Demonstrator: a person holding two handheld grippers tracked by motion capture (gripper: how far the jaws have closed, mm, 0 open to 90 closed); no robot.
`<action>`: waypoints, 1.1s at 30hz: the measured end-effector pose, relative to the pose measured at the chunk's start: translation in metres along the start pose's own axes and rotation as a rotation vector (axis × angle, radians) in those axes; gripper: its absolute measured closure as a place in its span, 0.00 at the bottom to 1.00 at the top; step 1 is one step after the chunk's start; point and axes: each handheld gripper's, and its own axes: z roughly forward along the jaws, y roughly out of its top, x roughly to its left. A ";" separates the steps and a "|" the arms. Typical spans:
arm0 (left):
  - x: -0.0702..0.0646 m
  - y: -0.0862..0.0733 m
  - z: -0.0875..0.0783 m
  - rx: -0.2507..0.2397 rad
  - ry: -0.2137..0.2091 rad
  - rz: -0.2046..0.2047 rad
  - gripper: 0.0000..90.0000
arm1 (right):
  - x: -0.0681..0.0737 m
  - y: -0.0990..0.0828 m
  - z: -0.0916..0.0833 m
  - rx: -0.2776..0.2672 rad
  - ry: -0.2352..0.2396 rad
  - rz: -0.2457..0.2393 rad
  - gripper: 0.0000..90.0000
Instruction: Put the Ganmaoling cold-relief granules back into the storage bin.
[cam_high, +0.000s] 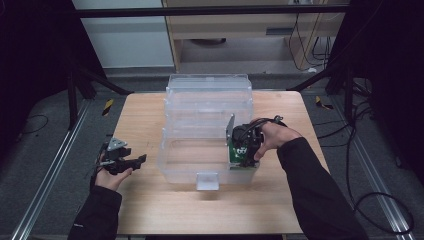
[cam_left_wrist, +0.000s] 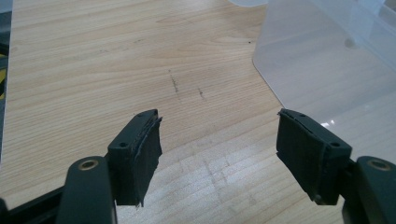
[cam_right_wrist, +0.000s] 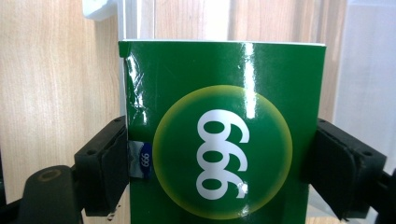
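At the left of the high view, the left gripper rests low over the light wooden table, well apart from the work, its jaws standing wide with nothing between them; the left gripper view confirms the empty gap, with bare wood grain below and the rounded corner of the clear plastic storage box off to one side. At the centre of the table stands that clear plastic storage box, open at the top, with a small latch tab at its near wall. At its near right corner, the right gripper points down into the box, held by a hand in a dark sleeve. Its jaws are clamped on the two side edges of a glossy green cardboard carton printed with white numerals in a yellow-rimmed circle, which fills the space between the black pads; the carton sits inside the box, against its right wall, near the floor. Judged from this position, the step in hand is placing the carton into the box. The next move would call for lowering the carton until it rests on the floor of the box, then parting the jaws and lifting the gripper straight up, clear of the box wall, so the carton is not dragged or tipped.
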 end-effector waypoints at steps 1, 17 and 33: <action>0.000 0.000 0.000 0.000 0.000 0.000 0.33 | -0.001 0.000 0.002 0.002 -0.002 -0.004 0.18; 0.001 0.000 0.000 -0.001 0.000 -0.002 0.33 | -0.003 0.000 0.020 0.015 0.020 0.025 0.18; 0.000 0.000 0.000 0.005 -0.001 0.002 0.33 | -0.002 -0.003 0.017 0.034 0.008 0.069 0.17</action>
